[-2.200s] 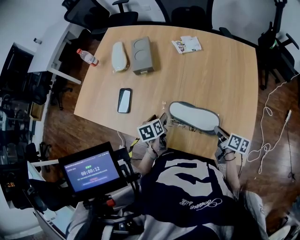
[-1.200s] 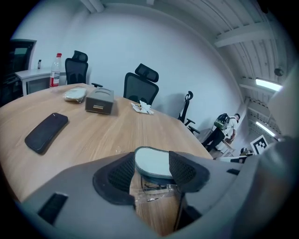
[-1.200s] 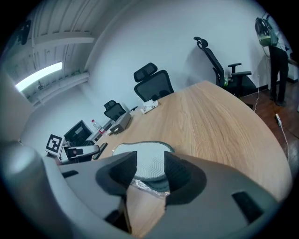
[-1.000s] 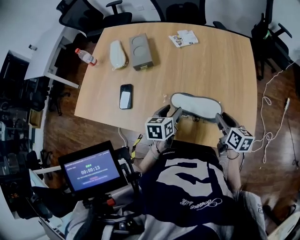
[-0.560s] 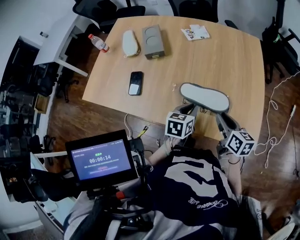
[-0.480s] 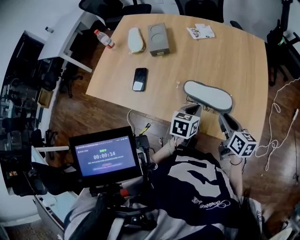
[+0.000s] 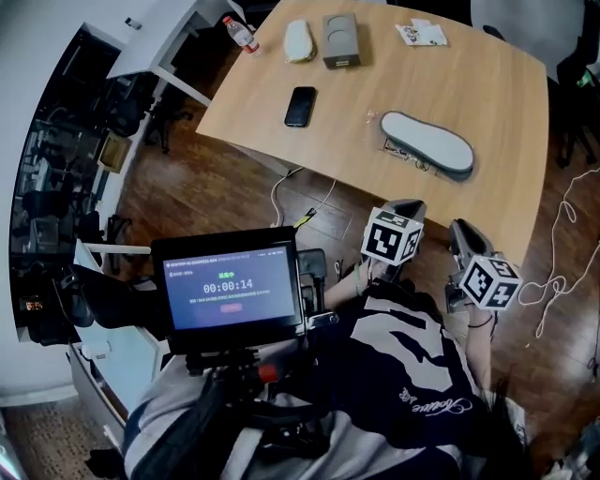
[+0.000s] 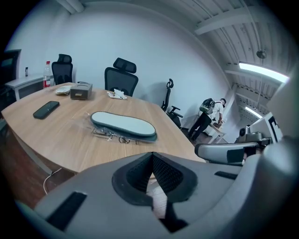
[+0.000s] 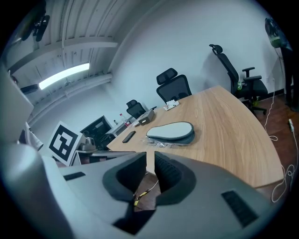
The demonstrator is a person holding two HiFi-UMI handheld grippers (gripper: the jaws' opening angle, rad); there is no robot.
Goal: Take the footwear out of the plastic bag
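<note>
1. The footwear is a grey slipper lying sole-up on the wooden table, near the edge closest to the person.
2. The clear plastic bag shows as crumpled film along the slipper's near side and touches it. I cannot tell whether it still covers the slipper.
3. The left gripper is off the table, close to the person's body. Its jaws are pressed together with nothing between them.
4. The right gripper is beside it, also clear of the table edge. Its jaws are closing, with a narrow gap left and nothing in it.
5. Farther up the table a dark phone lies flat, well apart from the slipper.
6. At the far end a grey box sits beside a white pouch, with some cards to the right.
7. A bottle stands on a separate white desk beyond the table's far corner.
8. A lit screen is mounted in front of the person.
</note>
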